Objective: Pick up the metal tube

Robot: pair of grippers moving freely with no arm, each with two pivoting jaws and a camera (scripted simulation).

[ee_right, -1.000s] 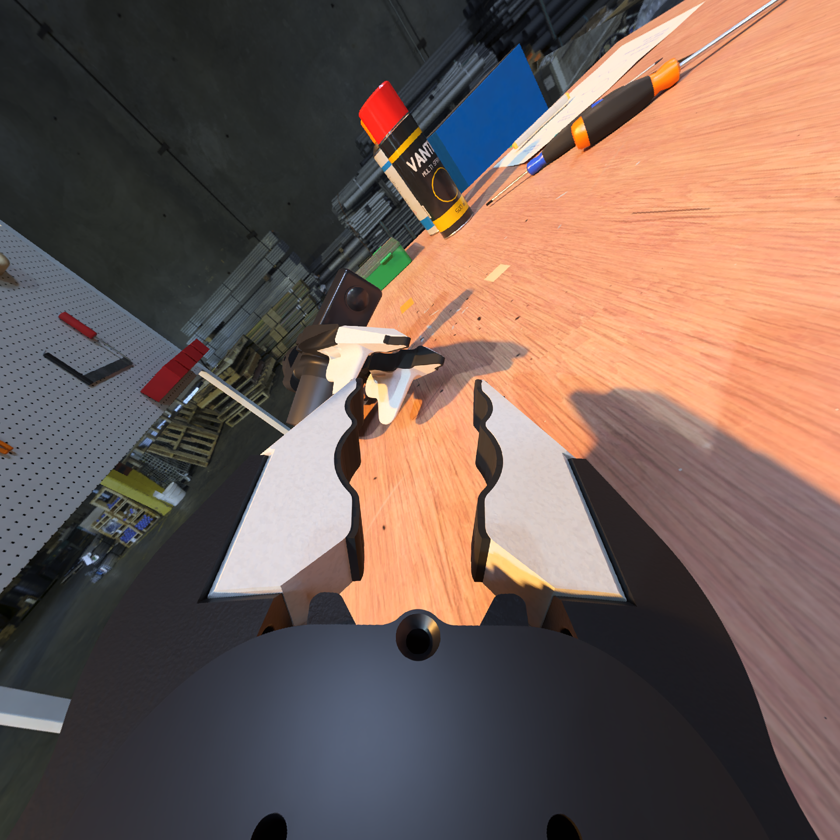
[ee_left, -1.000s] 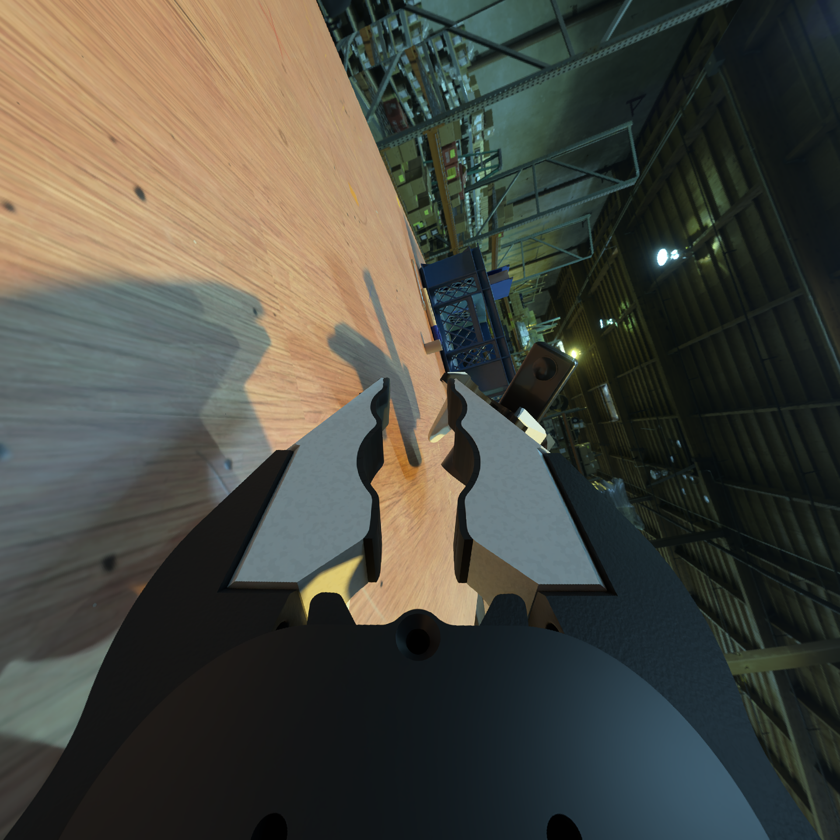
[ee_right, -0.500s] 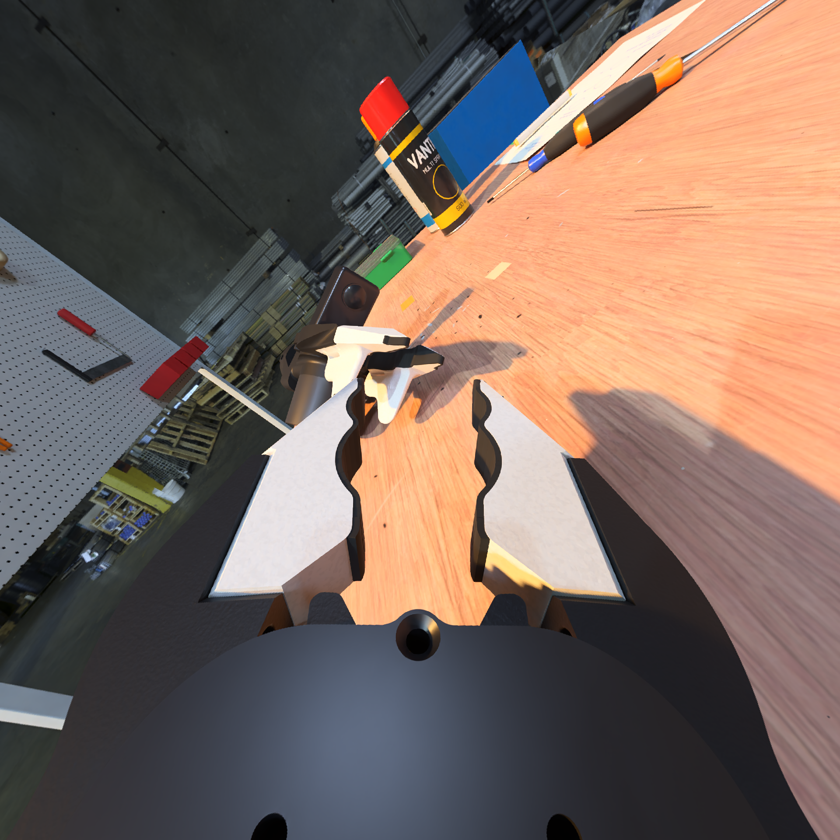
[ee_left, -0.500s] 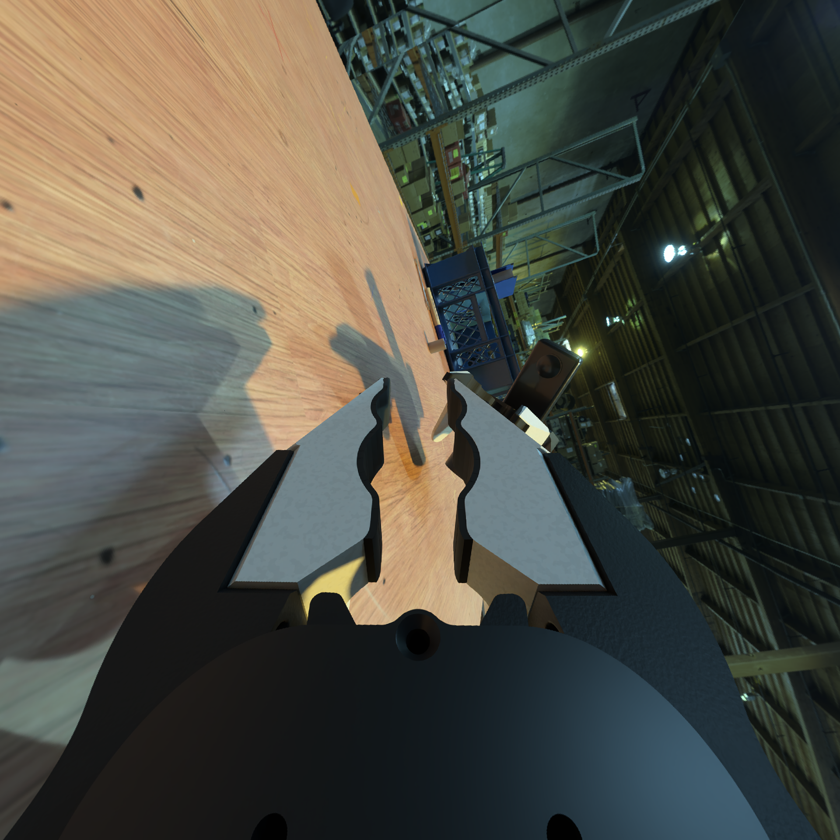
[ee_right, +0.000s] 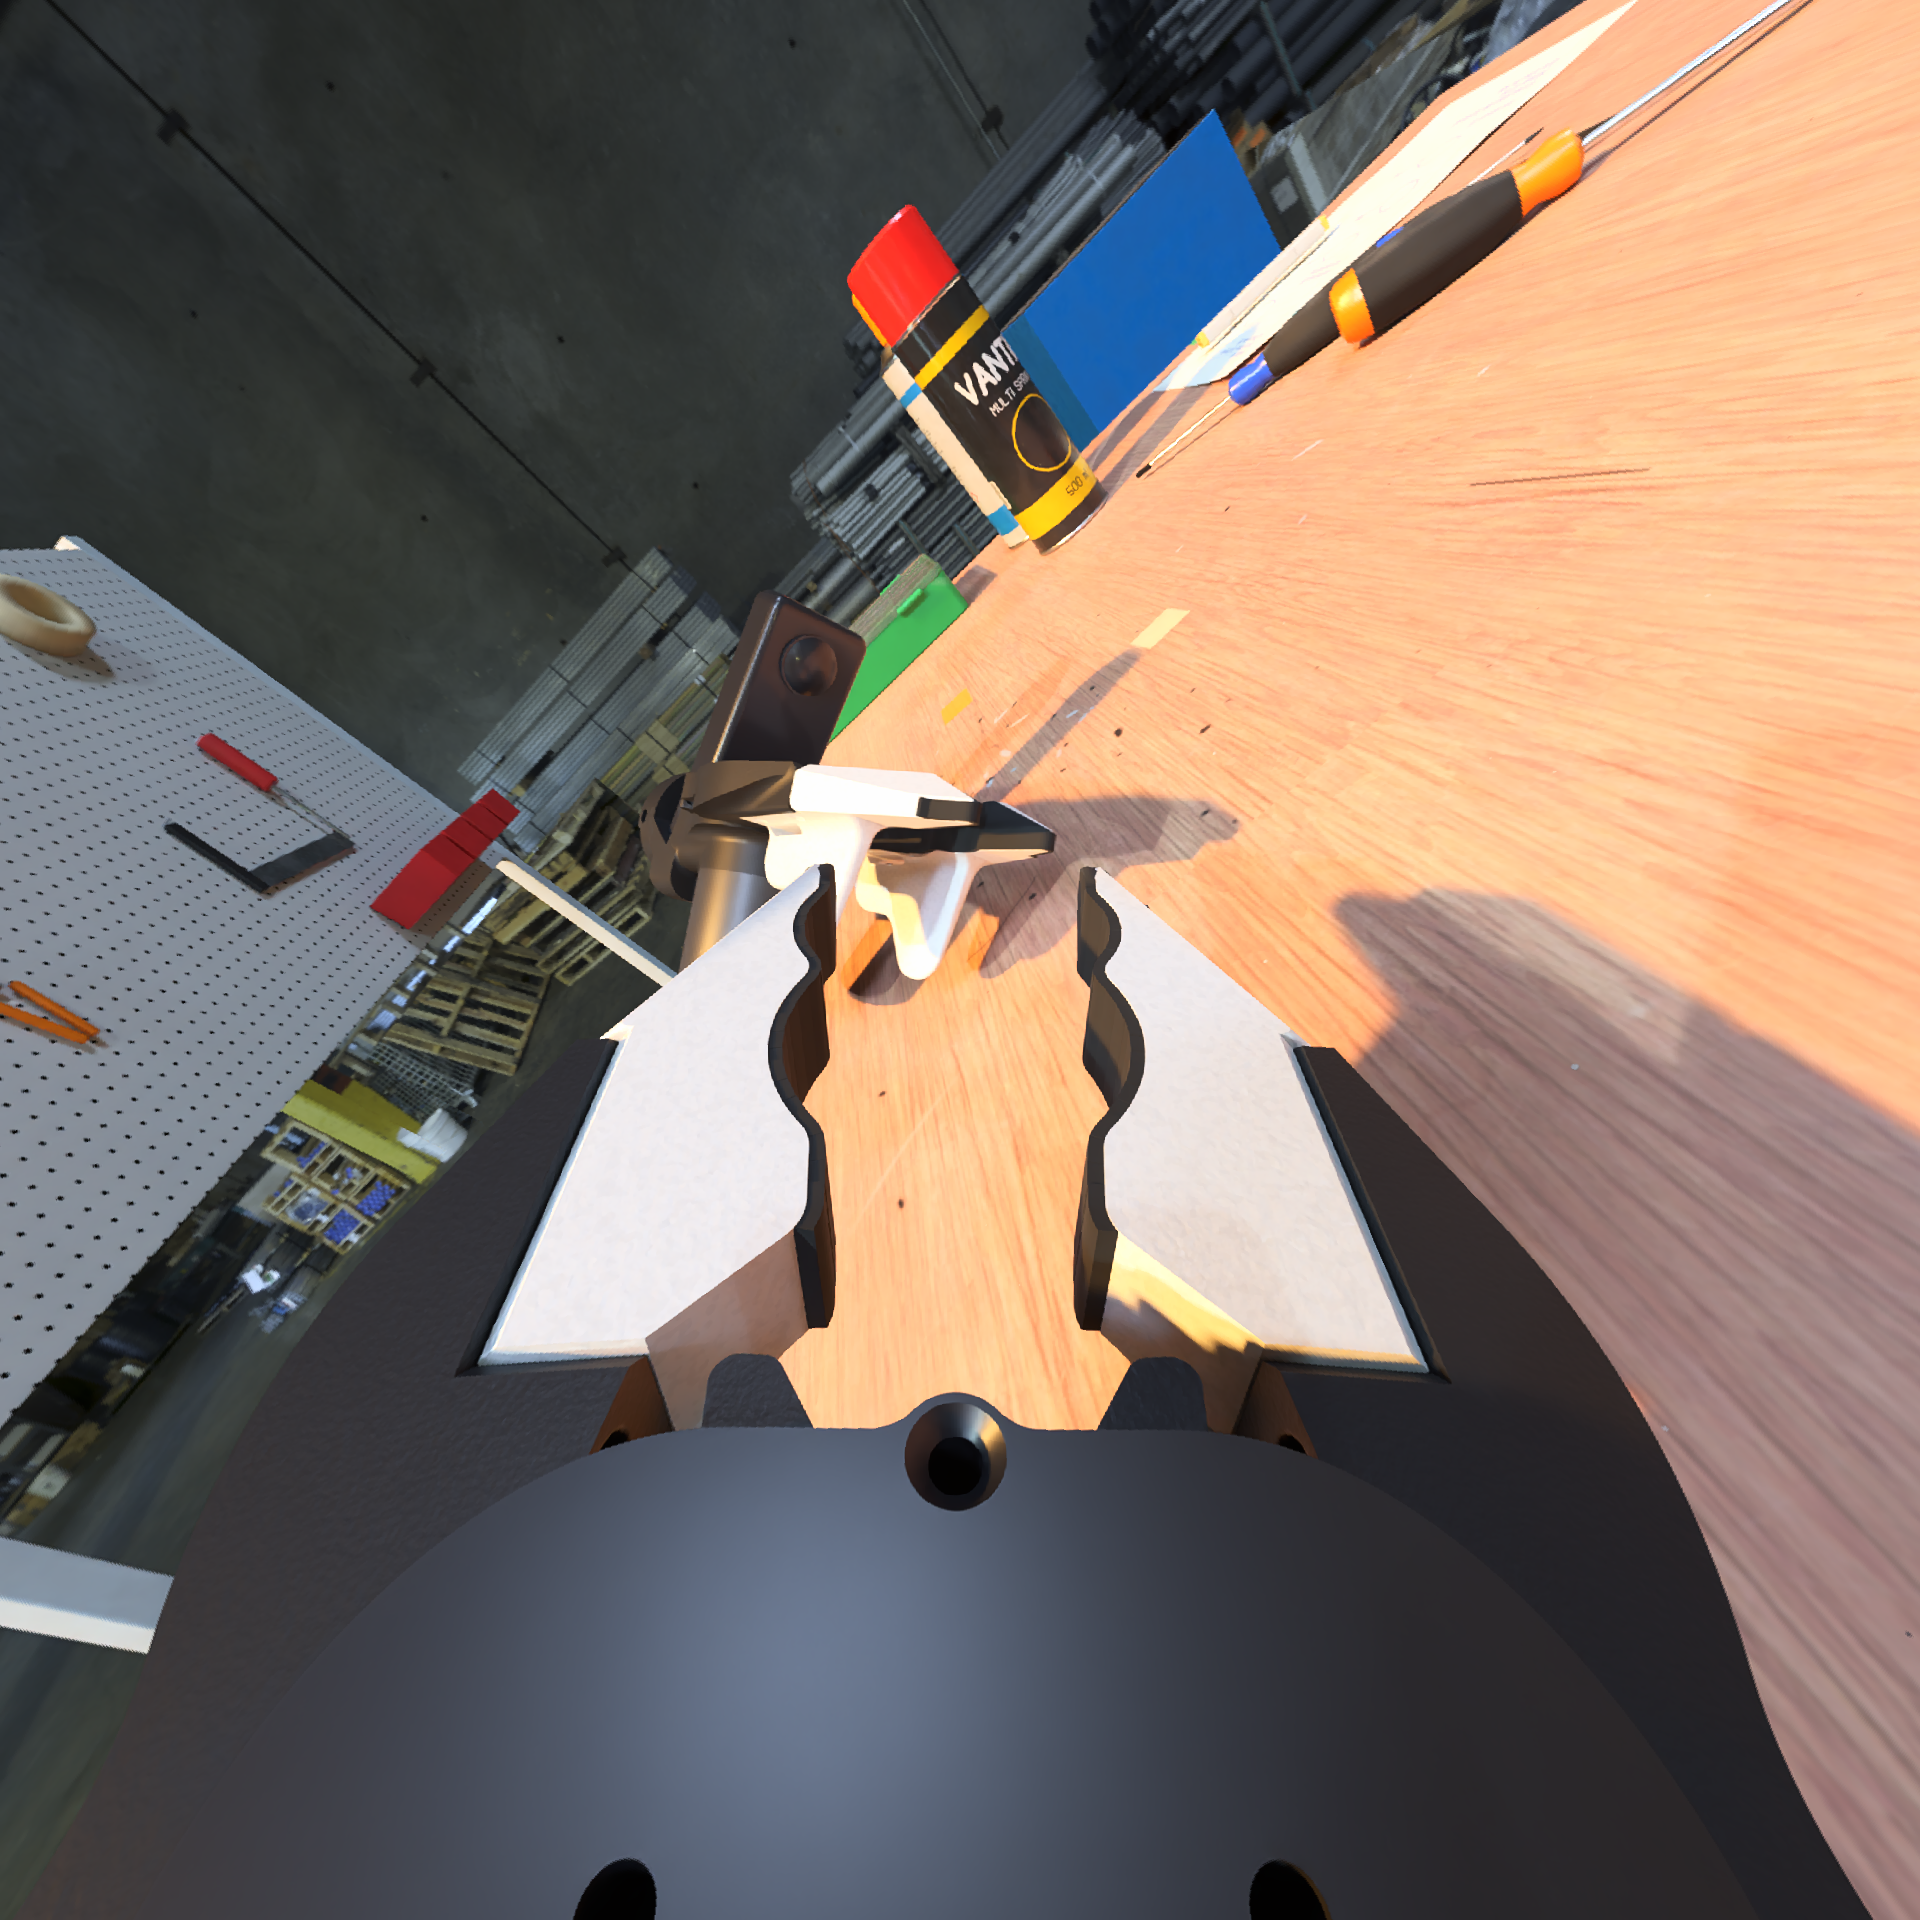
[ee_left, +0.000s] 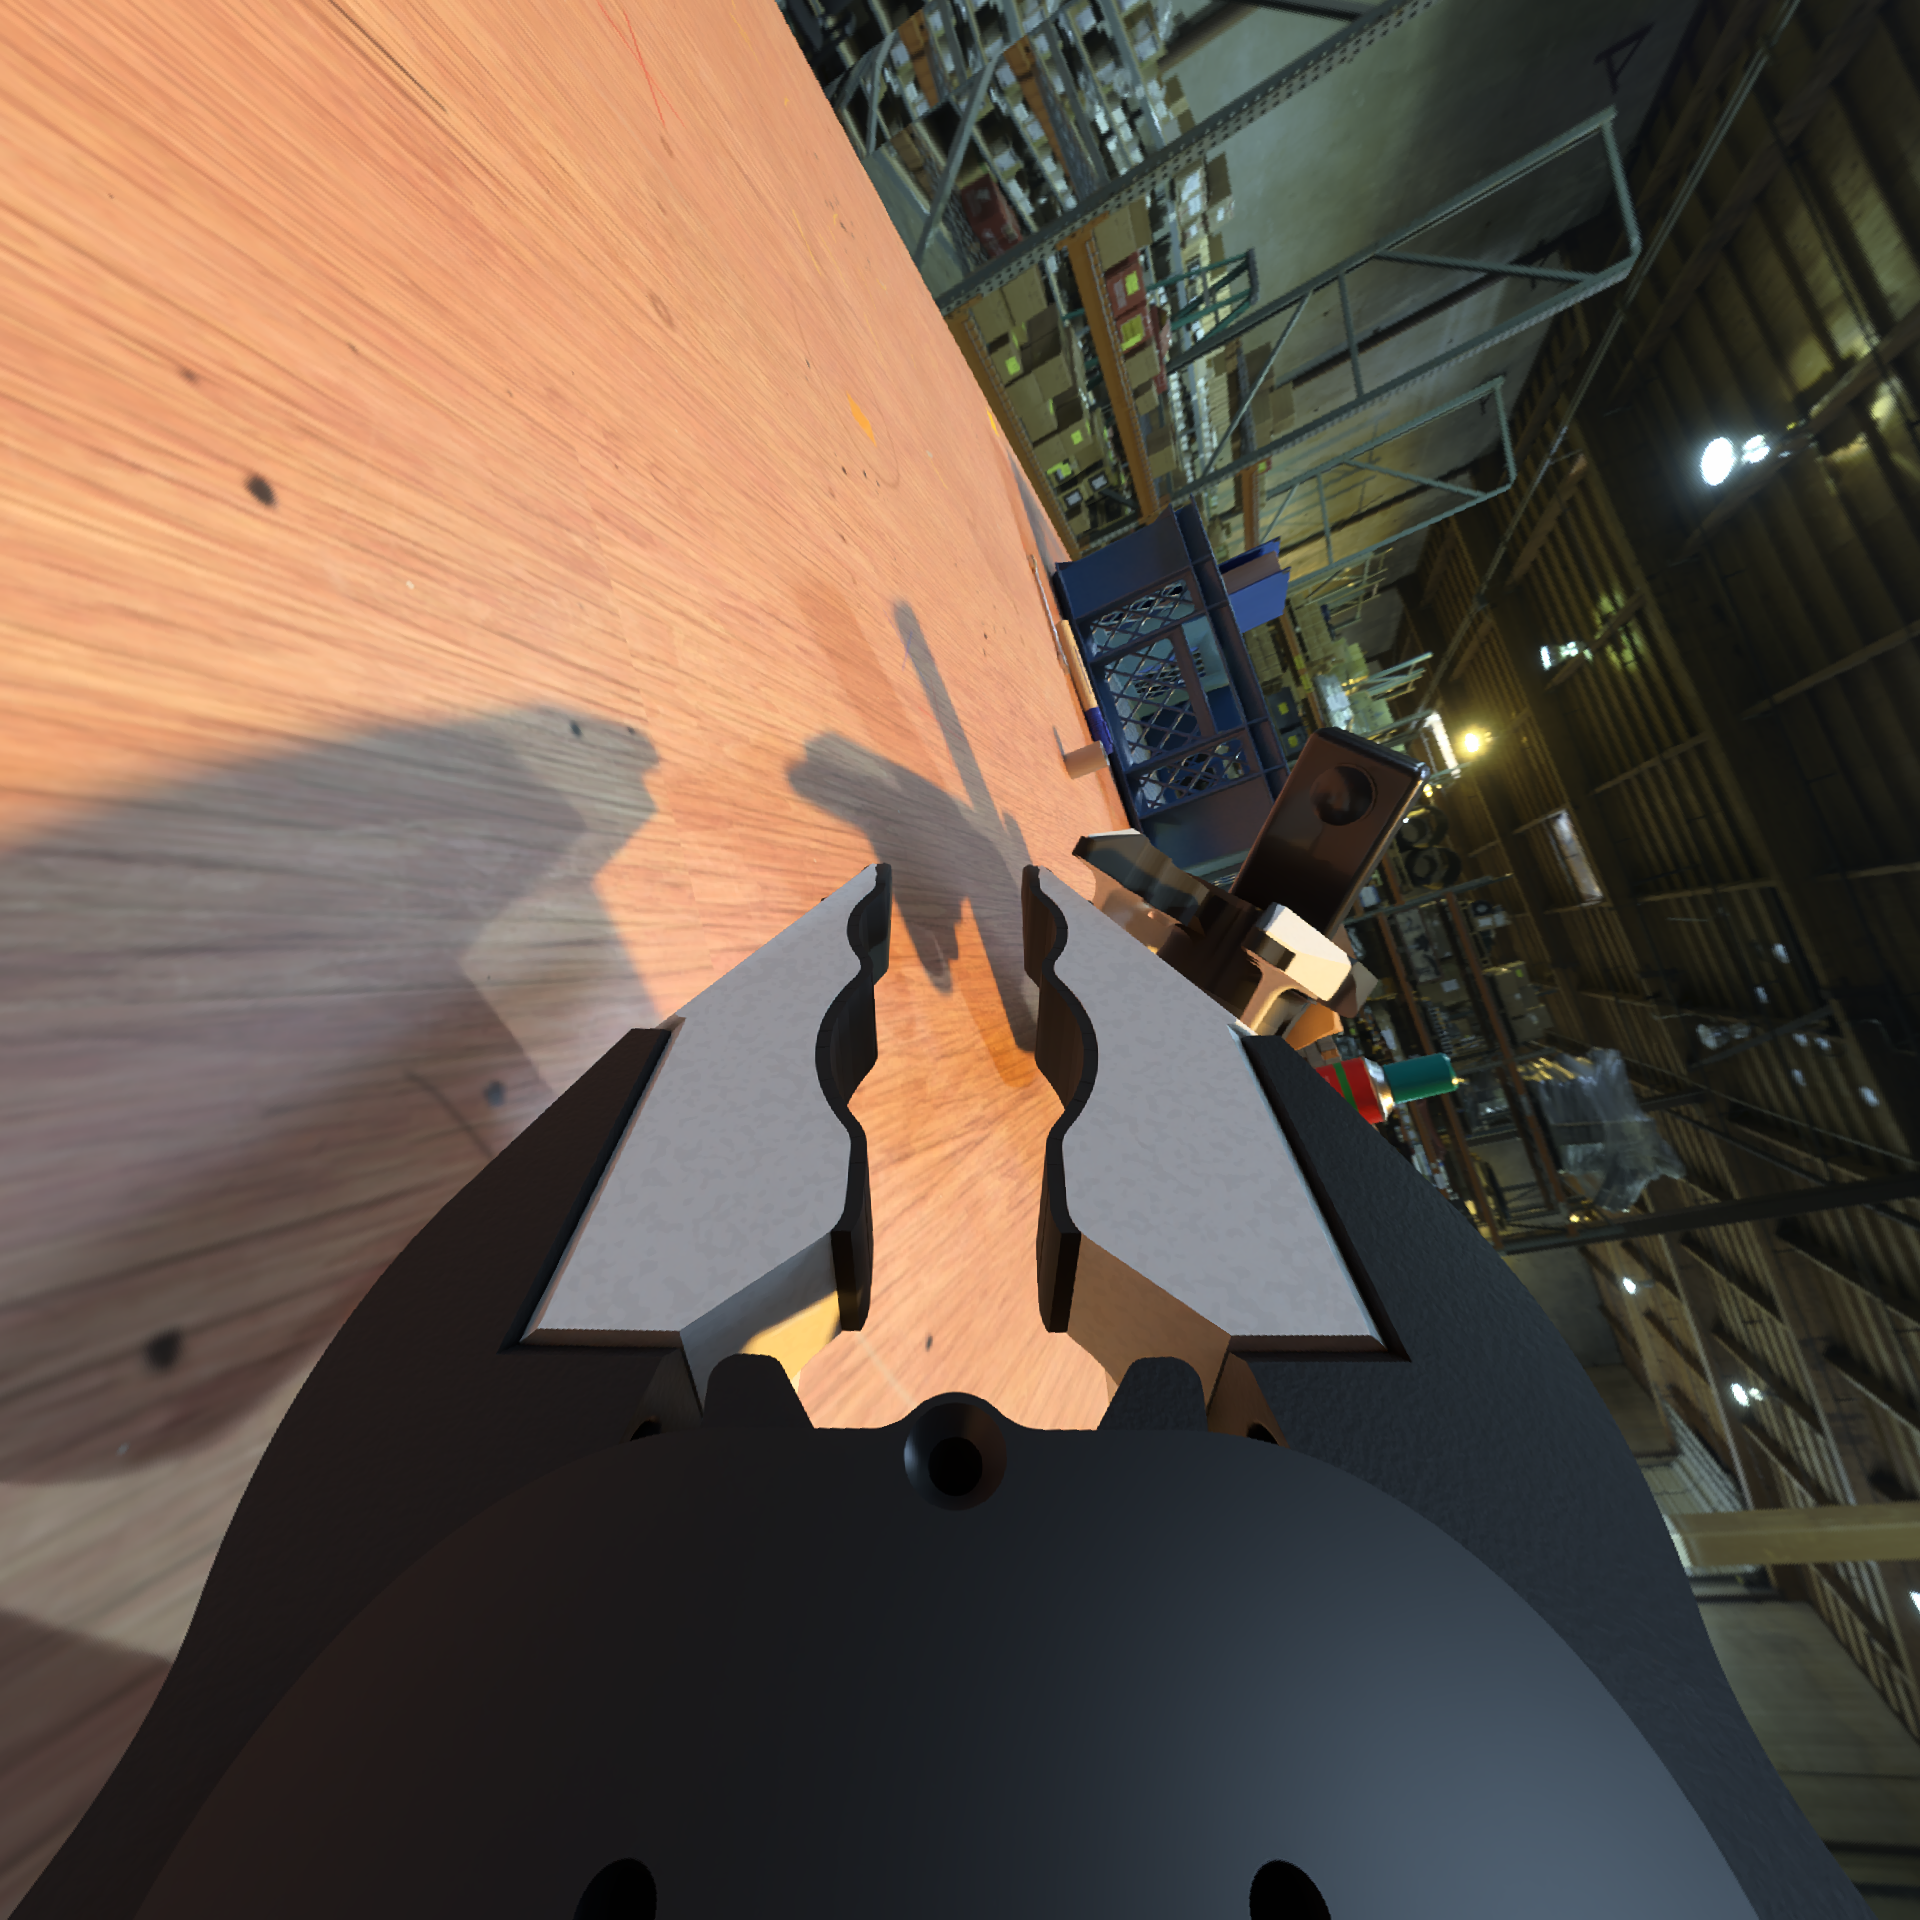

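Note:
I see nothing that is clearly the metal tube. A grey metal cylinder juts out below the left gripper's body in the right wrist view, partly hidden by my finger; I cannot tell whether it is the tube. My left gripper is open and empty, low over the wooden table. My right gripper is open and empty, with a wider gap. The two face each other at close range; the right one also shows in the left wrist view. A red thing with a green cap peeks out behind my left gripper's right finger.
A blue crate and a small tan cylinder stand beyond the right gripper. A spray can, a blue board, screwdrivers, a paper sheet and a green box lie beyond the left gripper. A pegboard hangs off the table.
Almost nothing. In the left wrist view the right gripper has drifted slightly to the right, and the red and green thing has come out from behind my finger.

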